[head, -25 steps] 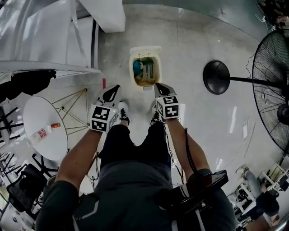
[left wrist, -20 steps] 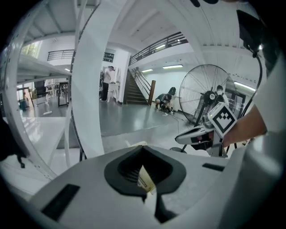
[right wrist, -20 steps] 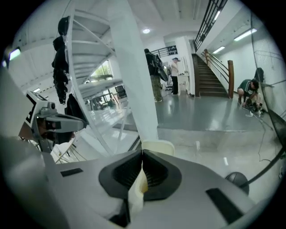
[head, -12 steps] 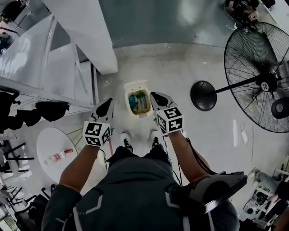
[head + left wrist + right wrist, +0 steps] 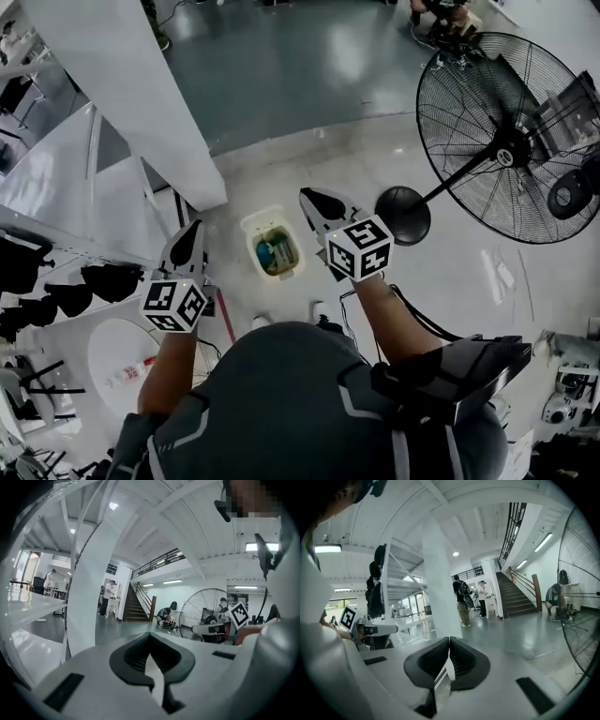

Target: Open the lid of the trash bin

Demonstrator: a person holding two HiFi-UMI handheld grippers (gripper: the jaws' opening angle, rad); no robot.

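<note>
The person stands taller than a second ago, so the trash bin [image 5: 272, 247] looks smaller and farther down on the pale floor, just ahead of the shoes. It is open: blue and green rubbish shows inside its cream rim, and the lid seems folded back at the far side, though it is too small to be sure. Both grippers have lifted away from it. A second ago the right one nearly touched the bin's near rim; now the right gripper [image 5: 319, 204] hangs high at the bin's right, forearm stretched forward, and the left gripper [image 5: 185, 246] is held well off to its left. Neither touches the bin. In the left gripper view, the left gripper [image 5: 149, 638] has its dark jaws pressed together on nothing. The right gripper [image 5: 449, 643] shows the same in its own view. Both views look level across a hall with a staircase [image 5: 516, 599] and people standing. A large standing fan [image 5: 506, 141] stands right of the bin, its round base [image 5: 403, 215] just beyond the right gripper. A white pillar [image 5: 122, 94] rises at the left, and a round white table [image 5: 98, 356] with a bottle [image 5: 131, 372] sits at the lower left.
</note>
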